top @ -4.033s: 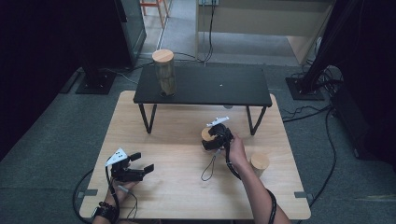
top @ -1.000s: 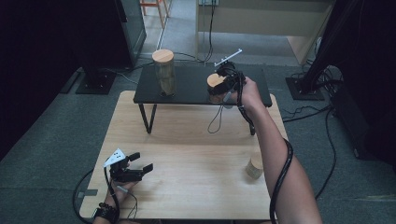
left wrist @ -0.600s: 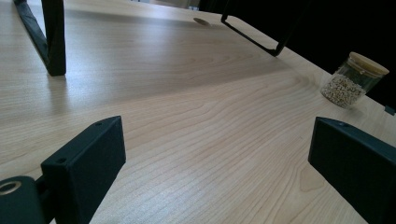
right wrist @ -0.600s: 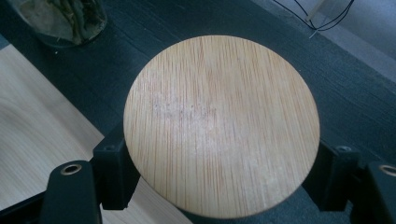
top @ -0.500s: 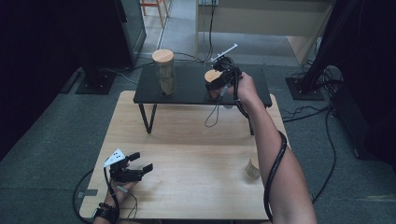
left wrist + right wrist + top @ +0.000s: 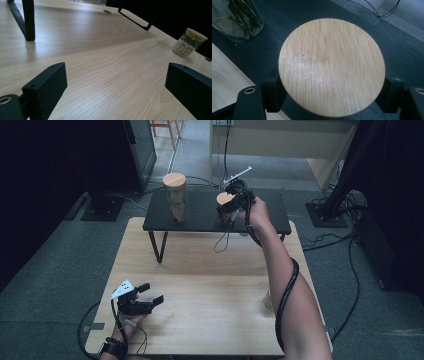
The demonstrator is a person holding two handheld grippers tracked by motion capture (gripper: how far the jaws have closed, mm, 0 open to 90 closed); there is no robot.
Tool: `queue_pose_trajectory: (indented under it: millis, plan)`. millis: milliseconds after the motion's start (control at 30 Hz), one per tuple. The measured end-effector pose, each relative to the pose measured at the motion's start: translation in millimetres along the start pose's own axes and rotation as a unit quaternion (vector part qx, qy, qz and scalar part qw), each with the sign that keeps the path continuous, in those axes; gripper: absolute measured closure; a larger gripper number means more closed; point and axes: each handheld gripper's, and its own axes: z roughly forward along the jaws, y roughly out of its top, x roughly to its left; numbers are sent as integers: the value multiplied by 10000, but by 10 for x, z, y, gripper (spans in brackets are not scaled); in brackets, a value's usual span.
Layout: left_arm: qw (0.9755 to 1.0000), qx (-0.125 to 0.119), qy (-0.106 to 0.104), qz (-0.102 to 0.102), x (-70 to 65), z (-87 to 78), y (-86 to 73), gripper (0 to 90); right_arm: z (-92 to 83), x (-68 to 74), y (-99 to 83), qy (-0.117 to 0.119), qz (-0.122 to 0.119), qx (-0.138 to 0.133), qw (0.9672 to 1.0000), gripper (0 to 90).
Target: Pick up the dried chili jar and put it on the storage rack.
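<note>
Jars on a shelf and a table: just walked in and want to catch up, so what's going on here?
A person is moving jars with two hand-held claws. The right claw is shut on a wooden-lidded jar at the black shelf, near a taller jar of leaves already standing there. The left claw rests open on the table, holding nothing. A third jar, with pale grains, waits on the table's right side.

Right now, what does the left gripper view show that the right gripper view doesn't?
Left gripper view: the left gripper, jaws open over the wooden table, a small jar of pale grains at far right, and the black shelf legs. Right gripper view: the right gripper shut on a round wooden lid over the shelf's dark top, with a leaf-filled jar beside it. Both: the light wooden table.
</note>
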Motion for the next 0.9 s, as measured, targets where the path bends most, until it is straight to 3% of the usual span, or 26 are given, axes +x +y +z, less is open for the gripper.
queue_pose_trajectory:
  millis: [167, 433, 900]
  plan:
    - [10000, -3, 1, -16, 2, -2, -1, 40, -9, -29, -56, 59, 35, -78, 9999, 241]
    - [10000, -21, 9, -33, 0, -6, -7, 40, -43, -11, -65, 53, -14, 1, 10000, 85]
    - [10000, -17, 31, -40, -4, -7, -5, 40, -266, -22, -254, 32, -73, 15, 10000, 38]
